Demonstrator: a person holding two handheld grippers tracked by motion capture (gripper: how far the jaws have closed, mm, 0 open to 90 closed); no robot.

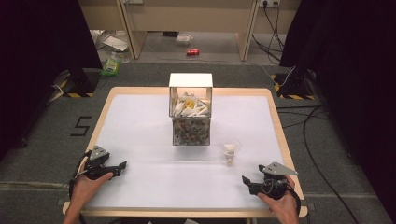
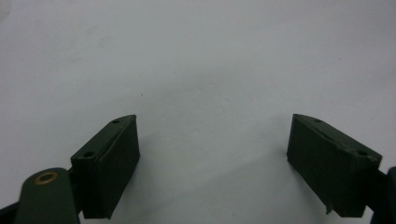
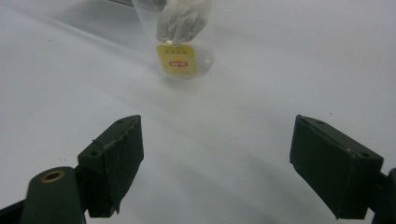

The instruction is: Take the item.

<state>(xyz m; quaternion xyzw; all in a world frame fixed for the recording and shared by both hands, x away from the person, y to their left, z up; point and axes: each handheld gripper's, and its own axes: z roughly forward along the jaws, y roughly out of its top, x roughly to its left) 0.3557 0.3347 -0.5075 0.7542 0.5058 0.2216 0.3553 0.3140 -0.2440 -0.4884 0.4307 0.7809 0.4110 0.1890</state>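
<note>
Here we hold both grippers low over the white surface (image 1: 140, 140), each near a front corner. Our left gripper (image 1: 122, 165) sits at about 8 o'clock from the middle of the surface; in the left gripper view its jaws stand wide apart with nothing between them but bare white. Our right gripper (image 1: 244, 180) sits at about 4 o'clock, and in the right gripper view its jaws are likewise spread wide and hold nothing.

The nearest thing to us is a clear glass (image 1: 230, 151), standing upright on the surface at about 11 o'clock from the right gripper, near it but not touching. Inside the glass (image 3: 180, 42) we see a white tea bag (image 3: 183, 18) with its yellow tag (image 3: 176, 59) hanging low against the wall.

At 12 o'clock from the middle of the surface stands a clear box (image 1: 190, 109) with two levels: white packets (image 1: 189, 109) and something yellow fill the upper one, and a mixed, speckled heap lies in the lower one; we cannot tell what that heap is. The glass stands just to the box's right and closer to us, apart from it.
</note>
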